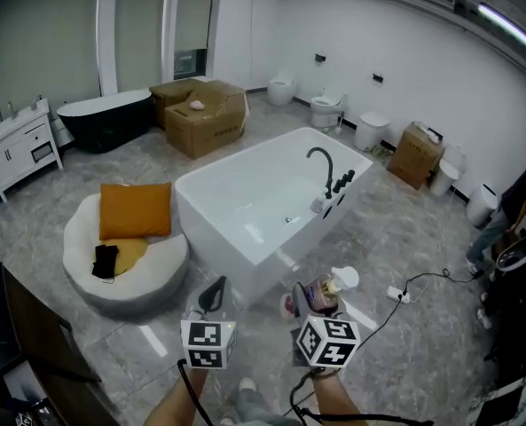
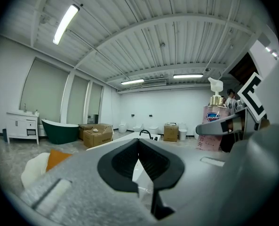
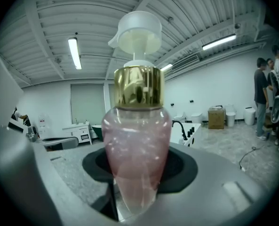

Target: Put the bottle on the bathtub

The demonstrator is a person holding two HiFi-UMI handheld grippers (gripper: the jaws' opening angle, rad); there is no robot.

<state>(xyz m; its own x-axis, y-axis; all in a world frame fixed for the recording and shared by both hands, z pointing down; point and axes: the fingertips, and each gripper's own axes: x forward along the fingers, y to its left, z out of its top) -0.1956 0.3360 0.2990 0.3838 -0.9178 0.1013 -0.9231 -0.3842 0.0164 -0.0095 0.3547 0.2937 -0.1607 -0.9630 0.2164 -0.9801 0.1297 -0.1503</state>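
A pink pump bottle (image 1: 323, 291) with a gold collar and white pump head stands upright between the jaws of my right gripper (image 1: 316, 298), which is shut on its body. In the right gripper view the bottle (image 3: 137, 145) fills the middle, above the right gripper (image 3: 137, 185). The white bathtub (image 1: 236, 156), with its black faucet (image 1: 323, 162), stands just ahead of both grippers. My left gripper (image 1: 213, 295) is beside the right one, its pads together and nothing between them. In the left gripper view the left gripper (image 2: 139, 166) points at the tub, with the bottle (image 2: 213, 126) at the right.
A white round chair (image 1: 156, 269) with an orange cushion (image 1: 135, 209) sits left of the tub. Cardboard boxes (image 1: 205, 114), a black tub (image 1: 107, 118) and a white cabinet (image 1: 19, 149) stand behind. A cable and power strip (image 1: 400, 295) lie on the floor at right; a person (image 1: 520, 211) is at the far right.
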